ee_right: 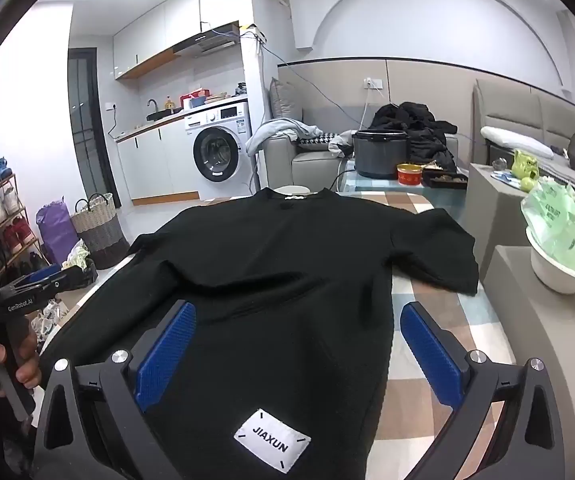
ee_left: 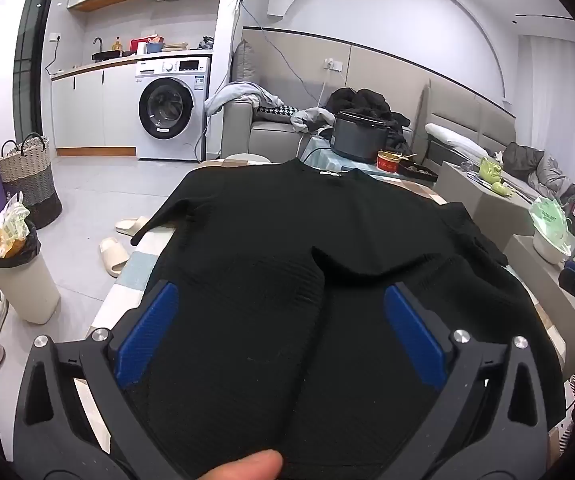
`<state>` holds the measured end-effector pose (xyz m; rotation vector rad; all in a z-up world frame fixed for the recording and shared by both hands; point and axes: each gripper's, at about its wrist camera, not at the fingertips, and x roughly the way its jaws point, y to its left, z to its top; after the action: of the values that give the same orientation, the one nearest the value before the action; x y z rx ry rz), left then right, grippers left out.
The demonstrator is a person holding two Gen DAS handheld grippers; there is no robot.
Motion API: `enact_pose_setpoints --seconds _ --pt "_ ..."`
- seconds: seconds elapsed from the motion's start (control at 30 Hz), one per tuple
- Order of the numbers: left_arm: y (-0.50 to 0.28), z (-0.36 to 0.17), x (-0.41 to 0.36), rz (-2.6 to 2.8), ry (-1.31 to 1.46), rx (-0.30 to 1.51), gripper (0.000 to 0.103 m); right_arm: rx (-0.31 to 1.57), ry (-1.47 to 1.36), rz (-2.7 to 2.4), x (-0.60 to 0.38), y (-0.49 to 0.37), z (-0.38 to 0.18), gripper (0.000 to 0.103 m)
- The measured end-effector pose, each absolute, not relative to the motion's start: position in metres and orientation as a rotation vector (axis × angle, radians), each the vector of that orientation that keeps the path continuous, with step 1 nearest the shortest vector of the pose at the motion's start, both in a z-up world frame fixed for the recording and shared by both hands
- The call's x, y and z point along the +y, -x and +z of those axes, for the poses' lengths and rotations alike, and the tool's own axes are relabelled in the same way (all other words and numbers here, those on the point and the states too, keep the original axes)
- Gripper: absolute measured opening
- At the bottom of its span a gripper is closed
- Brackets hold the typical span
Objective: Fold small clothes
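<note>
Matt black ribbed knit shirt [ee_right: 279,280]; claw pads [ee_right: 165,356] rough blue plastic; checked cloth table cover [ee_right: 439,344].

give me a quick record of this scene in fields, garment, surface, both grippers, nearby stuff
garment: black sweater spread flat, collar at the far end, white JIAXUN label near the hem
surface: checked tablecloth
left gripper: open, over the hem, nothing gripped
right gripper: open, over the hem's right part
beyond the collar: grey cooker pot, red bowl
background: washing machine

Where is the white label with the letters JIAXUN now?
In the right wrist view, the white label sits low in the middle, on the hem of the black sweater, between the right gripper's blue fingers.
</note>
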<state>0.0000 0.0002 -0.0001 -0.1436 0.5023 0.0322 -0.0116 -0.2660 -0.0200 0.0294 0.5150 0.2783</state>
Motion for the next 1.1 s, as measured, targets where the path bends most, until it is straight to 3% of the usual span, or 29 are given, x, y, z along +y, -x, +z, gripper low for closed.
enact_pose_setpoints --seconds 1.1 --pt "0.0 0.0 -0.001 0.042 0.126 0.5 0.102 0.543 -0.032 0.305 -0.262 0.01 -0.028 0.103"
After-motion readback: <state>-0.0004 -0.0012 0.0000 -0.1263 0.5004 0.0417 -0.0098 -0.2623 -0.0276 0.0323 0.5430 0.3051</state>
